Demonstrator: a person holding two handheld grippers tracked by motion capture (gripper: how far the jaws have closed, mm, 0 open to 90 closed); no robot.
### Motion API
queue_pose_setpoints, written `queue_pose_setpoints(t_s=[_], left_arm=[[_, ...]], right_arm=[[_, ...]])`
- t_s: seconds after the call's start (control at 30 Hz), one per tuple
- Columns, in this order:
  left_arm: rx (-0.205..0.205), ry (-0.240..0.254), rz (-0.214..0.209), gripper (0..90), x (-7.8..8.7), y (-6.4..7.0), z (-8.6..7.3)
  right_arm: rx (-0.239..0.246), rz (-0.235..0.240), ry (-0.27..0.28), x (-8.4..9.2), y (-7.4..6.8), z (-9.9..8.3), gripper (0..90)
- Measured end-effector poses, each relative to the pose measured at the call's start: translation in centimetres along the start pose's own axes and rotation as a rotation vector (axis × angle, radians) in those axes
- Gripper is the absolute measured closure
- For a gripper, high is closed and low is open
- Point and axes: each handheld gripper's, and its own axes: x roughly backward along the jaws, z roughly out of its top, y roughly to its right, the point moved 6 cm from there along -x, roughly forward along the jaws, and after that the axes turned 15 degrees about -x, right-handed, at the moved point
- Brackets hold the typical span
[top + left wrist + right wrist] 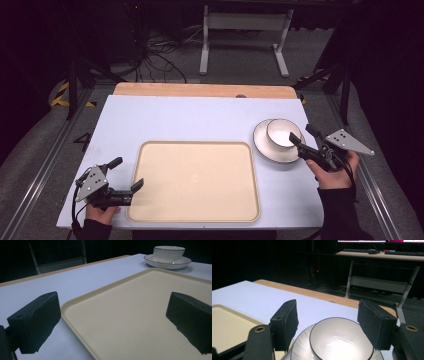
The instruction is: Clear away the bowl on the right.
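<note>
A white bowl [283,132] with a dark rim sits in a white plate [272,151] at the right of the table. My right gripper [298,131] is open just right of the bowl. In the right gripper view its jaws [329,315] hang apart above the near side of the bowl [340,340] and plate [300,347], without touching them. A cream tray [195,145] lies in the middle of the table, with nothing in it. My left gripper [129,172] is open at the tray's left edge; its jaws [113,307] straddle the rim of the tray [140,302].
The pale blue table top [190,115] has a wooden strip [200,90] along its far edge. Beyond it stand a white metal frame [245,22] and loose cables [160,60] on the floor. A desk with keyboards [372,251] is farther back.
</note>
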Motion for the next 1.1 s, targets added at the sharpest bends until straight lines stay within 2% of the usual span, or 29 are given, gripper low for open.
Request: queue_pose_setpoints(t_s=[0.07, 0.13, 0.33, 0.47, 0.57, 0.9, 1.1], left_arm=[[0.0, -0.001, 0.001, 0.3, 0.0, 0.0, 0.0], [0.001, 0.0, 0.001, 0.3, 0.0, 0.0, 0.0], [0.001, 0.0, 0.002, 0.3, 0.0, 0.0, 0.0], [0.0, -0.001, 0.002, 0.3, 0.0, 0.0, 0.0], [0.001, 0.001, 0.004, 0.3, 0.0, 0.0, 0.0], [0.0, 0.0, 0.003, 0.4, 0.0, 0.0, 0.0], [0.001, 0.001, 0.002, 0.4, 0.0, 0.0, 0.0]], right_arm=[[0.002, -0.008, -0.008, -0.1, 0.1, 0.1, 33.3], [-0.013, -0.039, -0.039, -0.6, 0.7, 0.2, 33.7], [-0.039, -0.106, -0.087, -1.4, 2.3, 0.3, 35.0], [-0.038, -0.132, -0.1, -1.8, 2.9, 0.7, 35.0], [-0.057, -0.153, -0.117, -2.2, 3.4, 1.1, 35.0], [-0.073, -0.192, -0.186, -3.3, 4.0, 2.0, 34.7], [-0.077, -0.205, -0.267, -4.4, 4.5, 1.9, 34.8]])
